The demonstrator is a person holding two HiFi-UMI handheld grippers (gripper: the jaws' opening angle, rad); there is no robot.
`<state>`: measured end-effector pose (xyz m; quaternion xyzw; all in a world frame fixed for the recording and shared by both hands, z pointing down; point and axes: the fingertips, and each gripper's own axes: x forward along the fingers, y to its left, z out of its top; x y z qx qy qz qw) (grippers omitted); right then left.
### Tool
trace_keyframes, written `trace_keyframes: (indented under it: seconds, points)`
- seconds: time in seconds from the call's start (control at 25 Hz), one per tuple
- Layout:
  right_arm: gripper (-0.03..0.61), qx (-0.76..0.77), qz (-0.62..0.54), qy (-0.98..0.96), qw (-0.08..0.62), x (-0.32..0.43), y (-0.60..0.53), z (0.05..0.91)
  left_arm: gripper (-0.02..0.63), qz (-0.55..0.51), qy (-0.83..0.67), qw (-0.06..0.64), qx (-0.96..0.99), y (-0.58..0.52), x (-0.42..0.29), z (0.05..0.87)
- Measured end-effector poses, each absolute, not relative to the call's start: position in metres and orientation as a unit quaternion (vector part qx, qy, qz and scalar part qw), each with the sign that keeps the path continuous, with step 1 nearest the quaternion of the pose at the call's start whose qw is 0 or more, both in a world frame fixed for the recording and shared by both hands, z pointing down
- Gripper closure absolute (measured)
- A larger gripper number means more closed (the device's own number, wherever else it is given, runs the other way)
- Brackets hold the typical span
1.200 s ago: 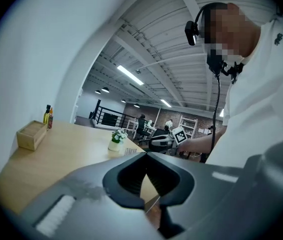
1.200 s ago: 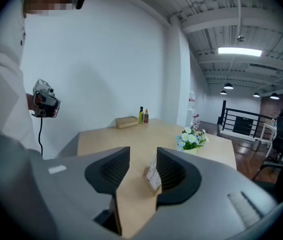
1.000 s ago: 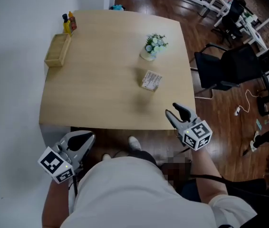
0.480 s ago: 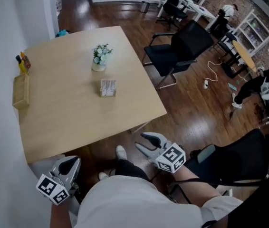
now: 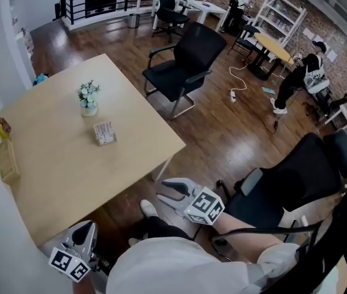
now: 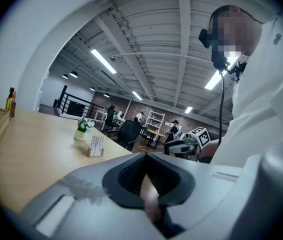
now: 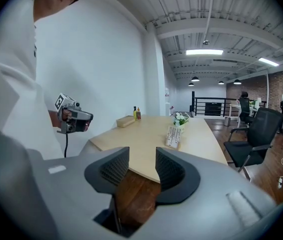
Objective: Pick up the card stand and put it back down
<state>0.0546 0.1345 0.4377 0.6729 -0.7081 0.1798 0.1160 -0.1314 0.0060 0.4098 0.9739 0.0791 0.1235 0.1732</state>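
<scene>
Left gripper (image 5: 87, 229) jaws seemingly together; right gripper (image 5: 162, 191) jaws closing, empty.

One pale wooden square counter (image 5: 57, 182) carries one card stand of white cards in a wooden base (image 5: 104, 133) and one white pot of pale flowers (image 5: 88, 98). It also holds one oblong light wooden box (image 5: 7, 162) at its left edge and two small bottles (image 5: 0, 126), yellow and reddish, at its far left corner. On the dark wooden floor (image 5: 210, 133) near the counter stand two large black office chairs (image 5: 183, 60), and two people (image 5: 307, 72) are among the far desks.
</scene>
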Motion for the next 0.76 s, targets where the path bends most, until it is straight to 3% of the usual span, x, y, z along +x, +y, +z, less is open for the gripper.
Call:
trace_keyframes:
  seconds: [0.76]
  points:
    - [0.411, 0.654, 0.17, -0.727, 0.121, 0.044, 0.127, 0.439, 0.611, 0.126, 0.062, 0.176, 0.974, 0.013, -0.141, 0.416]
